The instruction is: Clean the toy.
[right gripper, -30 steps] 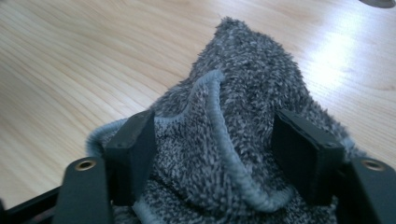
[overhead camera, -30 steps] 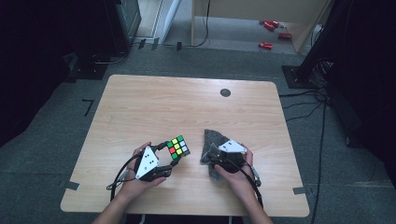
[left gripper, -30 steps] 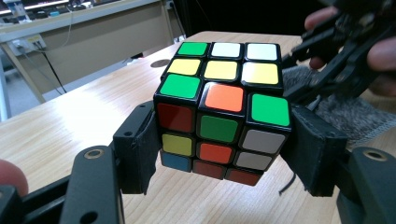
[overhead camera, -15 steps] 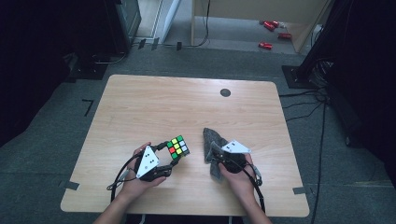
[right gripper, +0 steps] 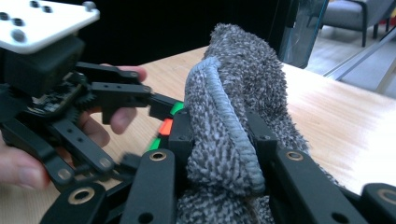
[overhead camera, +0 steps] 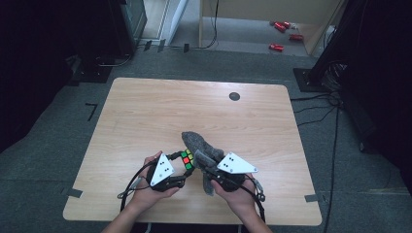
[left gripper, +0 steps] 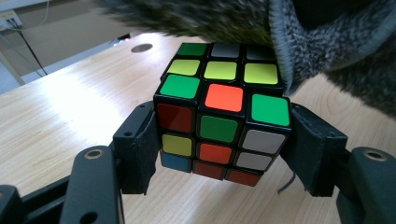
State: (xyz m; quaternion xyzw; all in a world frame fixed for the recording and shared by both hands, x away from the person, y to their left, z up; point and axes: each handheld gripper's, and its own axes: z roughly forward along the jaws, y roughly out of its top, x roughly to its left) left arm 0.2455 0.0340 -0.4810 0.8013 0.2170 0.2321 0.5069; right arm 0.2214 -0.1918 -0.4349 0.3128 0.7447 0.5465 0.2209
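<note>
A scrambled puzzle cube (overhead camera: 187,159) (left gripper: 219,112) is clamped between the two black jaws of my left gripper (overhead camera: 185,165) (left gripper: 219,154), low over the wooden table (overhead camera: 170,111). My right gripper (overhead camera: 207,168) (right gripper: 219,135) is shut on a fold of a grey fuzzy cloth (overhead camera: 197,143) (right gripper: 233,116). Its jaws have just been closing with the cloth between them. The cloth stands up from the jaws and leans over the cube's far side, touching its top edge. A hand holds each gripper near the table's front edge.
A small black round mark (overhead camera: 234,96) sits on the far part of the table. Red objects (overhead camera: 277,47) lie on the floor beyond it. In the right gripper view the left gripper's body and white plate (right gripper: 42,23) are close on the left.
The right gripper closed on the cloth, lifted it off the table and carried it left against the cube. The left gripper and cube stayed put.
</note>
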